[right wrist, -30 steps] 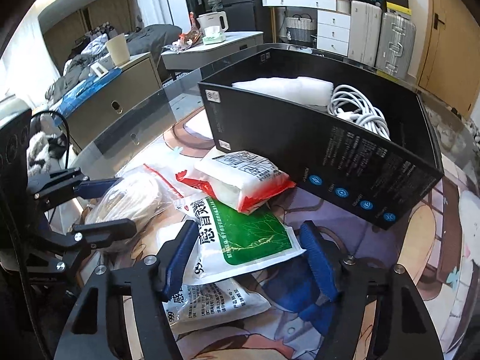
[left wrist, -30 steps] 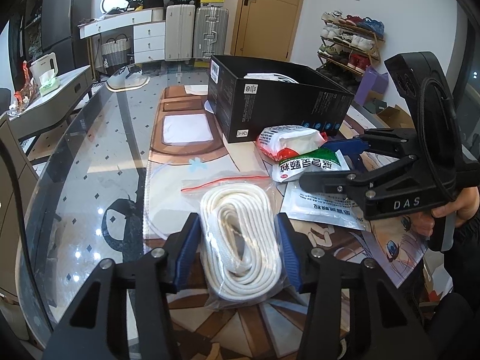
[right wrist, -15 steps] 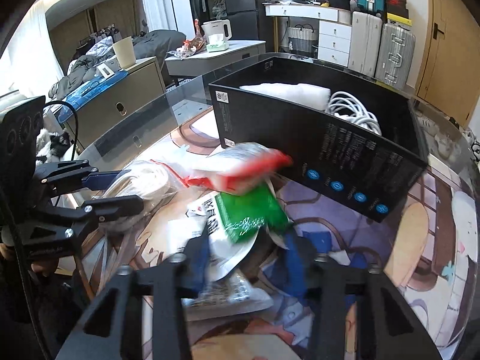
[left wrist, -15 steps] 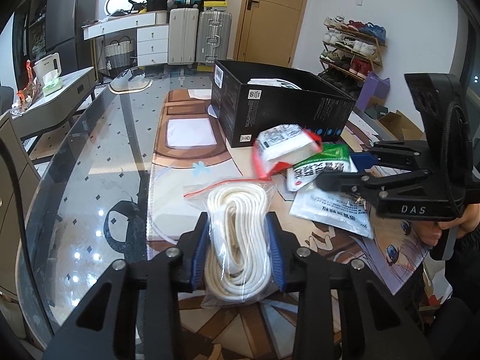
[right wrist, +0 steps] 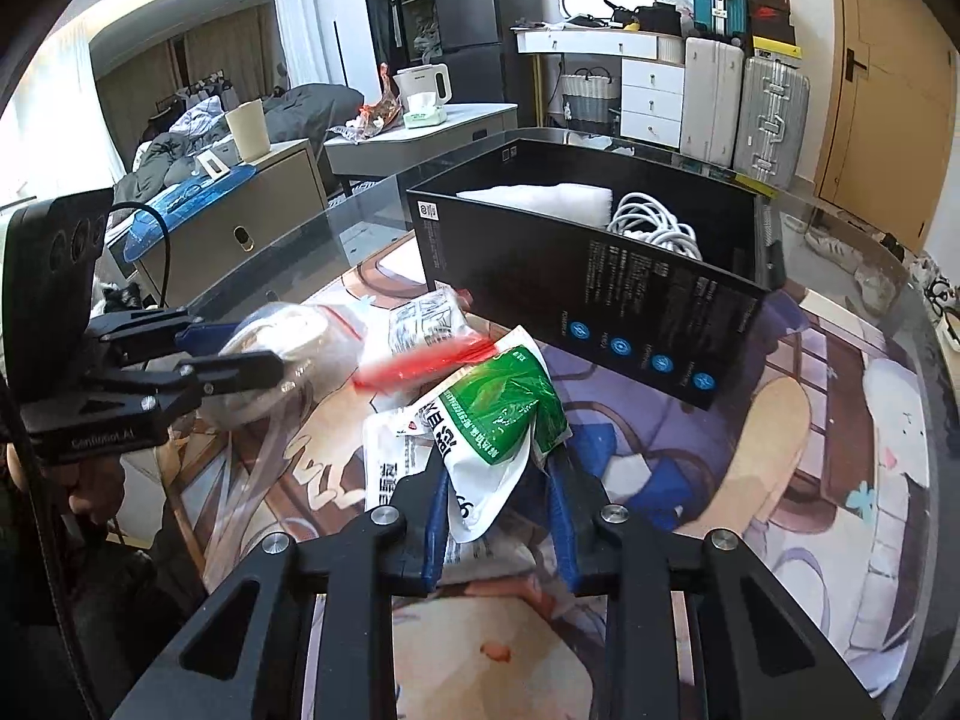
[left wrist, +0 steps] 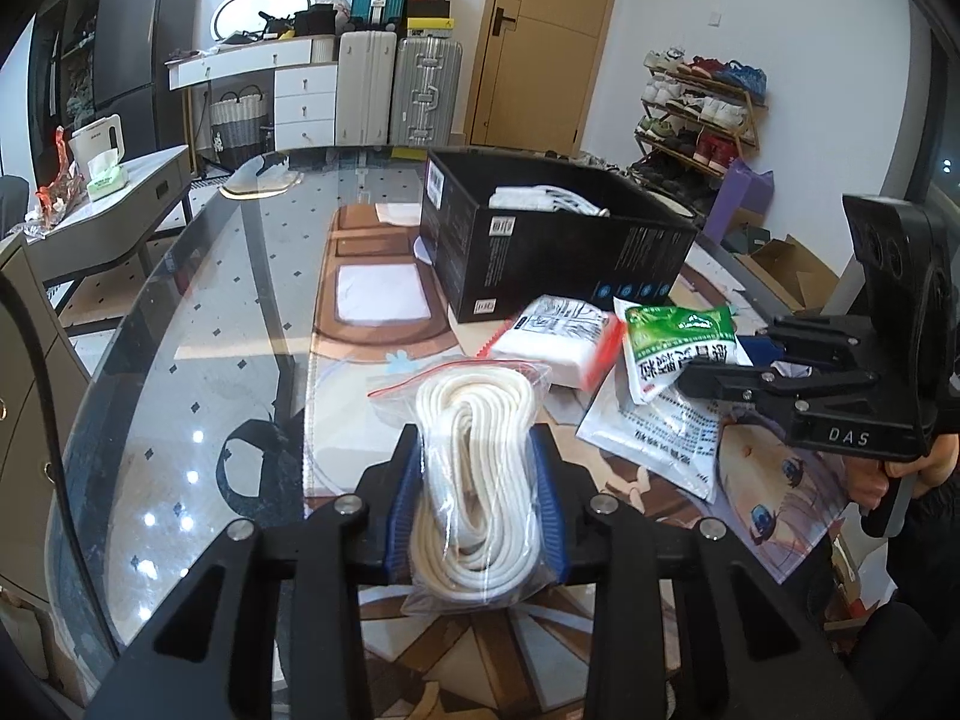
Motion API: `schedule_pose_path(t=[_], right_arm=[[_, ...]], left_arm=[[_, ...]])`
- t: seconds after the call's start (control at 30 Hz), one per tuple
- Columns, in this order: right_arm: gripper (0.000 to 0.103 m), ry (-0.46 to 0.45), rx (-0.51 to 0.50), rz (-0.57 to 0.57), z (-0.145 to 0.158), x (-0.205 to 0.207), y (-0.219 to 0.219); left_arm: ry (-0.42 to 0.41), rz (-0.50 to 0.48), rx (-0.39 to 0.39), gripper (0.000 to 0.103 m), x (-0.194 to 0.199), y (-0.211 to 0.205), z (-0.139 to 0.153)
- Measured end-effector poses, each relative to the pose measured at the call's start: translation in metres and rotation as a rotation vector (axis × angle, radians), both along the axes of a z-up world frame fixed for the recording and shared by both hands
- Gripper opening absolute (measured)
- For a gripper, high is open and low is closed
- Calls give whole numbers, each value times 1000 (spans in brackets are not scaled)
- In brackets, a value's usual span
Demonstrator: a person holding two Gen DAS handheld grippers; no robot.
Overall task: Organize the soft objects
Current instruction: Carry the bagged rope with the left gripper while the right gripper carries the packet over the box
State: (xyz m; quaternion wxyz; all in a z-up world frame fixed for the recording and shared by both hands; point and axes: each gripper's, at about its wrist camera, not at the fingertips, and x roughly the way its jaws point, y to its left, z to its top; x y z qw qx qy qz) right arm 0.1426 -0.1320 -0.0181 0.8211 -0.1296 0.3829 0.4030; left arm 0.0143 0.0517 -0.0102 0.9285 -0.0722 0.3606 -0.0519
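Observation:
My left gripper (left wrist: 477,504) is shut on a clear zip bag of coiled white rope (left wrist: 477,468) and holds it just above the table; it also shows in the right wrist view (right wrist: 282,354). My right gripper (right wrist: 498,516) is shut on a green and white packet (right wrist: 498,414) and lifts it off the pile; the packet also shows in the left wrist view (left wrist: 678,348). A red and white packet (left wrist: 555,336) lies beside it. A flat white packet (left wrist: 660,438) lies underneath. The open black box (right wrist: 600,288) holds white cord and a white pack.
The glass table (left wrist: 180,360) has a printed mat (left wrist: 372,312) down its middle. Suitcases (left wrist: 399,90), a white dresser and a shoe rack (left wrist: 696,114) stand behind. A grey side cabinet (right wrist: 252,228) stands past the table's edge.
Both grippers closed: the left on the rope bag, the right on the green packet. Both lifted their loads. The red and white packet slid off the green one onto the table.

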Motion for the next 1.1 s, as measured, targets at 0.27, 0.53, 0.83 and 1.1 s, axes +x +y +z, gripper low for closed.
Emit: schedule_pose_path(t=[0.27, 0.53, 0.83, 1.1], right_arm=[[28, -34, 37, -25, 17, -8, -16], [28, -64, 75, -64, 34, -8, -34], [28, -98, 114, -103, 54, -1, -43], [28, -120, 132, -139, 73, 9, -44]], left_arm=[[-51, -15, -16, 33, -3, -1, 20], [-78, -19, -19, 33, -3, -3, 32], [-100, -28, -24, 33, 8, -7, 45], [-130, -24, -23, 33, 25, -8, 61]])
